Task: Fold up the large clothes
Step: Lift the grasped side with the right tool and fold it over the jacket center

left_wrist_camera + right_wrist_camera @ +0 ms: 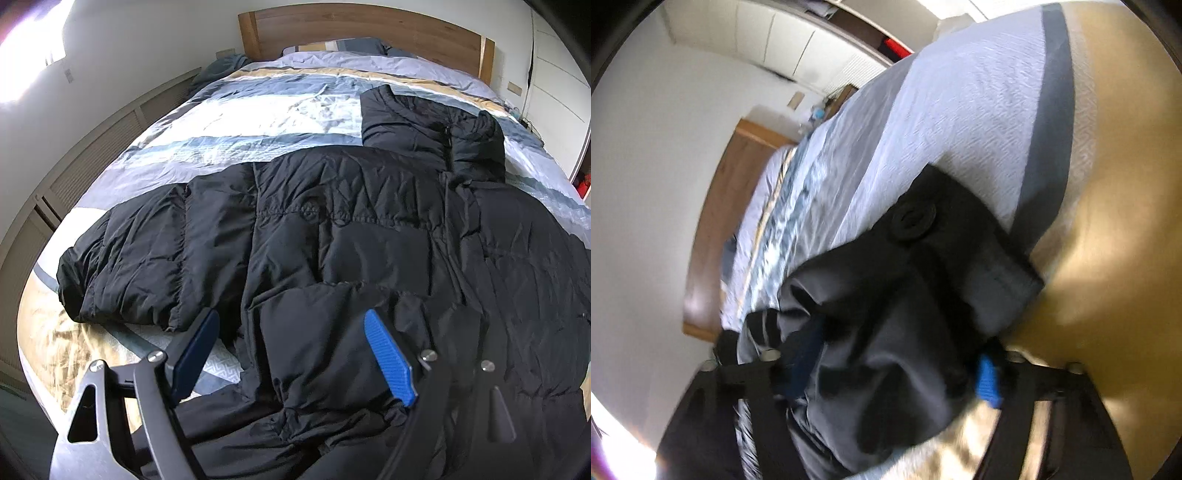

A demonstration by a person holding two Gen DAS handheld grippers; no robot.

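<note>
A large black puffer jacket (332,229) lies spread across the bed, one sleeve reaching out to the left, collar toward the headboard. My left gripper (291,328) is open just above the jacket's lower front panel, its blue fingers (388,358) apart with nothing between them. In the right wrist view, which is tilted and blurred, my right gripper (886,365) is shut on a bunched part of the jacket (905,295) with a cuff tab and a round snap button, held up over the bed.
The bed (229,110) has a striped blue, white and tan cover and a wooden headboard (362,29). Louvred cabinet fronts (92,147) line the left wall. White wardrobes (554,85) stand at the right. The tan cover end (1108,258) is near the right gripper.
</note>
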